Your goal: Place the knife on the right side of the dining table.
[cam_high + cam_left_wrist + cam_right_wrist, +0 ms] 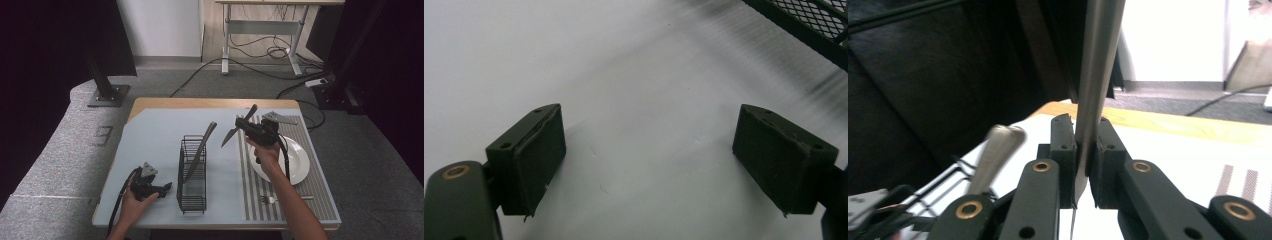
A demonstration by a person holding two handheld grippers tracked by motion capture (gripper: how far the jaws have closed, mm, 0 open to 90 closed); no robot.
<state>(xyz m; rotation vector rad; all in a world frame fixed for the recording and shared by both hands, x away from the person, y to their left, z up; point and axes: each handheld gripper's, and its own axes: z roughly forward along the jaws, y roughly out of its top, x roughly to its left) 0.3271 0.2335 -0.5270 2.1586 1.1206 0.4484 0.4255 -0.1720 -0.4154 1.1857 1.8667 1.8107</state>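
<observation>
High view showed the right gripper (248,128), fingers clamped on a slim metal table knife (239,126), mid-frame beside the black wire caddy (192,175). The thin grip risked slipping. The left gripper (156,189) lay wide open and empty, lower left.

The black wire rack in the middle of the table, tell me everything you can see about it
The black wire rack is a long, narrow, open-topped basket of thin dark metal wire, with vertical bars along its sides and a mesh floor. It stands upright on the pale blue table top, running front to back, between the left gripper and the striped placemat. A dark utensil leans inside it, its handle rising past the far rim. Neither gripper touches the rack. A corner of it appears in the left gripper view.
</observation>
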